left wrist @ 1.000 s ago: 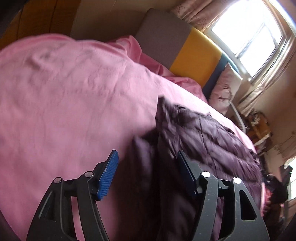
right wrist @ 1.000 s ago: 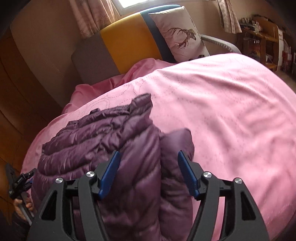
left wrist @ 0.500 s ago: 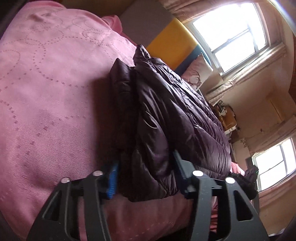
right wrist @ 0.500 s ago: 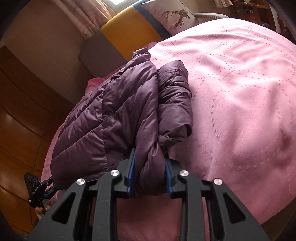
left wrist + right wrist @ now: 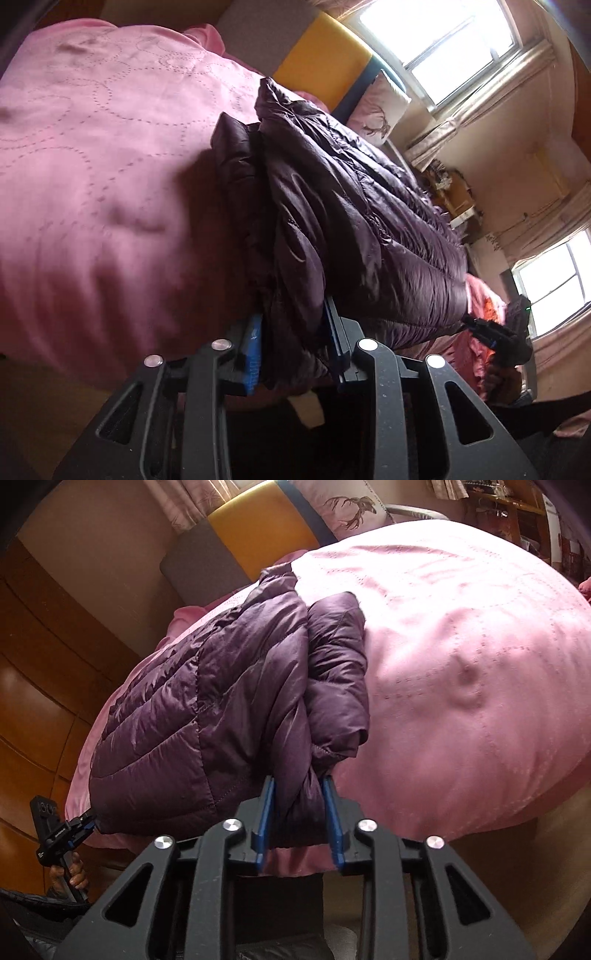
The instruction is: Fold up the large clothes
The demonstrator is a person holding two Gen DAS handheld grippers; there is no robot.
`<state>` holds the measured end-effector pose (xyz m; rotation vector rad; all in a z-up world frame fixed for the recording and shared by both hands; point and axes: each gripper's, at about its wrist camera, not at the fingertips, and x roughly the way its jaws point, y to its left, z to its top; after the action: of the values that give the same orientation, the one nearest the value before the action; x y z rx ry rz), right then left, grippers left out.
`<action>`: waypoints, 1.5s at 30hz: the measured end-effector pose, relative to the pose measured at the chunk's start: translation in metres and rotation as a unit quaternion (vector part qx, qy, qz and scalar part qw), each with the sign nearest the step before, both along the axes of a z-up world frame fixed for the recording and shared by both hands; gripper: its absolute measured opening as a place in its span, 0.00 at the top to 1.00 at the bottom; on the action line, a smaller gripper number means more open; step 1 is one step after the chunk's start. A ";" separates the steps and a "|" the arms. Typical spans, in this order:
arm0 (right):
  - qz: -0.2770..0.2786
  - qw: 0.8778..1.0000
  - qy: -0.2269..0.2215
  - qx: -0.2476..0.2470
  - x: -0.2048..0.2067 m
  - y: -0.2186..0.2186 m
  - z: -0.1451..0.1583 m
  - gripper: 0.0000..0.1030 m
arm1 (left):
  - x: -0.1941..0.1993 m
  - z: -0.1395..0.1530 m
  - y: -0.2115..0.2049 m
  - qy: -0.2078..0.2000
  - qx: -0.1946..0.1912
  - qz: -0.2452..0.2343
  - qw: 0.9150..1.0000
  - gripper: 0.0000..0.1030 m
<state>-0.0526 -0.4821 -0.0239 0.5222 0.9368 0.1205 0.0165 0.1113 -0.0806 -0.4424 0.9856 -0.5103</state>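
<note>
The left gripper (image 5: pixel 293 345) has just squeezed the purple jacket (image 5: pixel 351 206). The right gripper (image 5: pixel 299 819), loosening slightly, pinches it too, at 6 o'clock on the pink bed (image 5: pixel 461 646).

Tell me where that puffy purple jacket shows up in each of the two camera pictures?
Left wrist view: the purple jacket runs from centre to lower right, its near edge pinched in the left tool.
Right wrist view: the jacket fills the centre-left, its near edge pinched in the right tool.
Shared landmark: the yellow headboard panel behind the pink bedspread.

Jacket (image 5: pixel 207 716) hem behind blue pads (image 5: pixel 266 812) — shelf clutter (image 5: pixel 441 181) too small; hand (image 5: pixel 75 877) half-hidden.
</note>
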 end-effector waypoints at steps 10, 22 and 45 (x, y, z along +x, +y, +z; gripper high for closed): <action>0.040 0.993 -0.094 -0.055 0.072 0.048 0.060 0.40 | 0.030 0.071 -0.030 -0.110 0.024 -0.013 0.994 0.53; 0.192 0.970 -0.005 -0.146 0.205 0.139 0.019 0.48 | 0.108 0.049 -0.123 -0.072 0.110 -0.104 0.986 0.48; 0.123 0.970 -0.042 -0.207 0.229 0.138 -0.027 1.00 | 0.168 0.002 -0.132 -0.083 0.177 -0.012 0.981 1.00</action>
<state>0.1762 -0.3446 -0.0507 0.0135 0.9088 0.1637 0.1847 -0.0208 -0.0790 -0.0680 0.8977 -0.3756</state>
